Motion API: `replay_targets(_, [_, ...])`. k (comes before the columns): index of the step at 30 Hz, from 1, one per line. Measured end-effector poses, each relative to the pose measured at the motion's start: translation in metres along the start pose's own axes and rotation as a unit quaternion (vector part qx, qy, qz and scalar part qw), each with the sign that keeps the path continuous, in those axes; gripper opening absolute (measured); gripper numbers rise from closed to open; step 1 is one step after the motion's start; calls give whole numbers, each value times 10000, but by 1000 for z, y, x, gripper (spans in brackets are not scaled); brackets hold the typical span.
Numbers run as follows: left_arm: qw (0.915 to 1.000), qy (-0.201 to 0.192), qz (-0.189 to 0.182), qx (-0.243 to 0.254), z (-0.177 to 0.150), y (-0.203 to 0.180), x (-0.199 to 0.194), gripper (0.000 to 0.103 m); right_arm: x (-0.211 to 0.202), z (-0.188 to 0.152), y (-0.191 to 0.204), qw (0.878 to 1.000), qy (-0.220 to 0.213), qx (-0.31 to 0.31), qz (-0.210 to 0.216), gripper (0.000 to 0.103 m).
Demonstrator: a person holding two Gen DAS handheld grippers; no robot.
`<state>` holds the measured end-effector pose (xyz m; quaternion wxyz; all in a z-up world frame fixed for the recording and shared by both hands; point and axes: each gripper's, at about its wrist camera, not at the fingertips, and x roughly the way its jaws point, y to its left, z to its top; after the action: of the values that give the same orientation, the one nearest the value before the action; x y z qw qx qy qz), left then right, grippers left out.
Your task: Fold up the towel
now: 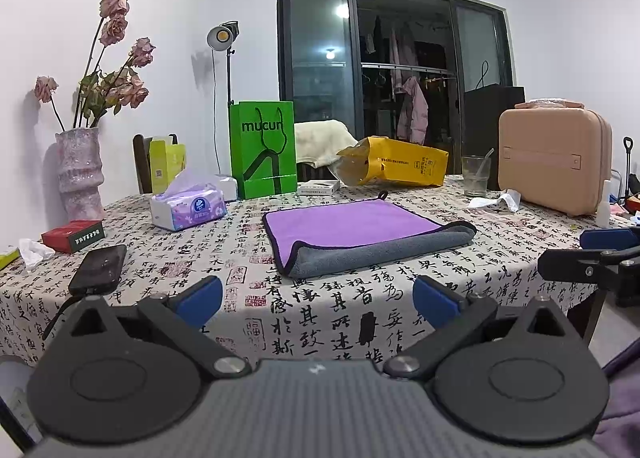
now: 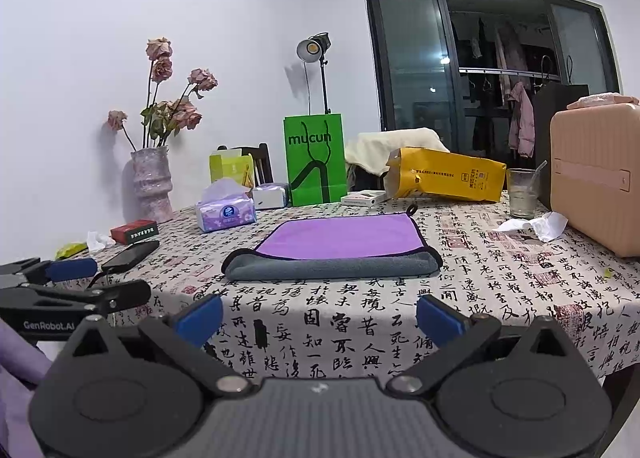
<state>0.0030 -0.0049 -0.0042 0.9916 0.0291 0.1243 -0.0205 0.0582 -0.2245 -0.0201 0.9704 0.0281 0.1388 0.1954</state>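
While both tongs hang back over the near edge of the tabletop [image 2: 520, 278], the microfibre towel [image 2: 340, 246] lies ahead of them at mid-table, apart from either.

Item: towel, purple face up, grey underside showing along the near edge, where a strip is turned back on itself in a soft roll. Hanging loop at the far corner. Long axis of the rolled edge runs across the view, left to right.

Left tongs [image 1: 318, 296]: wide apart, blue pads empty; the towel sits straight ahead and slightly right in the left wrist view, its near left corner [image 1: 292, 262] the closest part.

Right tongs [image 2: 320, 316]: wide apart, empty; towel dead ahead, rolled edge facing squarely.

Judgement: neither side is clearly nearer; each is best placed for the near corner on its own side. The folding appears barely begun, and a forward reach to the grey edge seems the likely requirement.

Adjacent: phone [image 2: 130, 256] to the left, crumpled tissue [image 2: 532, 226] to the right, both clear of the towel.
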Motion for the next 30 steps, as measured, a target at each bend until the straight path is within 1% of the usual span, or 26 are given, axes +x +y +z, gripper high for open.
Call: replay_targets(30, [10000,29,-21,5,0,-2,2,103,0,0,-2,10000,22,26,-14,103])
